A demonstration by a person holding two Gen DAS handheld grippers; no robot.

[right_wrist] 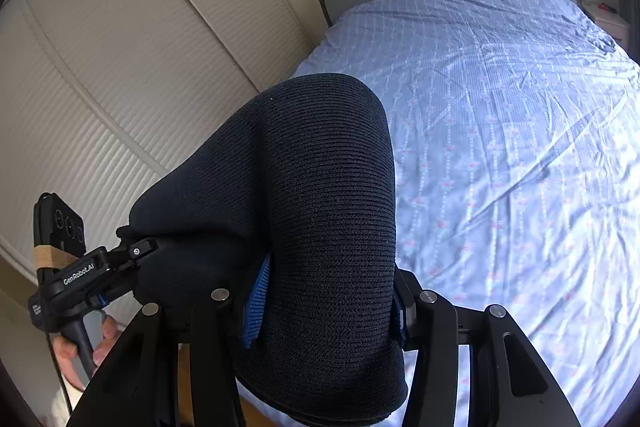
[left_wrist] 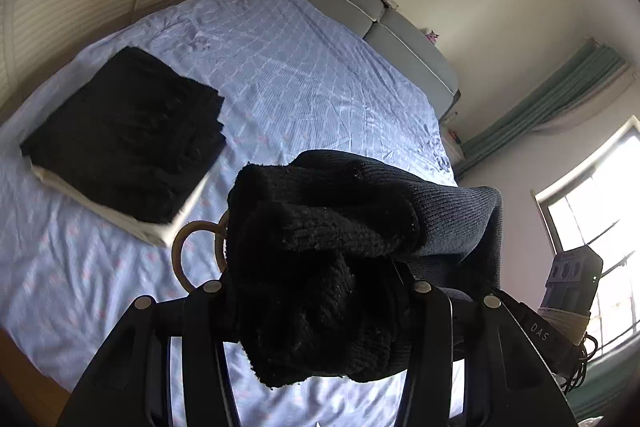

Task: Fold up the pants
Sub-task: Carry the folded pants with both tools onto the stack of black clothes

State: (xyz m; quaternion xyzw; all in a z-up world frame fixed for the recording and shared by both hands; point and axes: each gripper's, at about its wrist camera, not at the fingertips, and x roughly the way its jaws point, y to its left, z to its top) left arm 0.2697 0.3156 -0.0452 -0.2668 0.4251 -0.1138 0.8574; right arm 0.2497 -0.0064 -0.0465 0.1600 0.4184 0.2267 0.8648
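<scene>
Above the bed (right_wrist: 520,131), both grippers hold the pants (right_wrist: 320,211) up in the air, clear of the blue patterned sheet. The left gripper (left_wrist: 320,291) is clamped on a bunched, fuzzy end of the fabric, and the right gripper (right_wrist: 324,311) is closed around a thick doubled roll of it, blue pads pressing each side.

To do this step well, I would judge that the two grippers should draw apart until the cloth hangs taut and level, then lower it flat onto open sheet before any fold is made. Releasing too soon would probably let the heavy knit slump into a heap.

These pants are dark, nearly black, in a ribbed knit with a fleecy inner face showing at the left end. They look bulky and soft. Beside them on the bed lies a folded dark garment (left_wrist: 128,131) atop something pale.
</scene>
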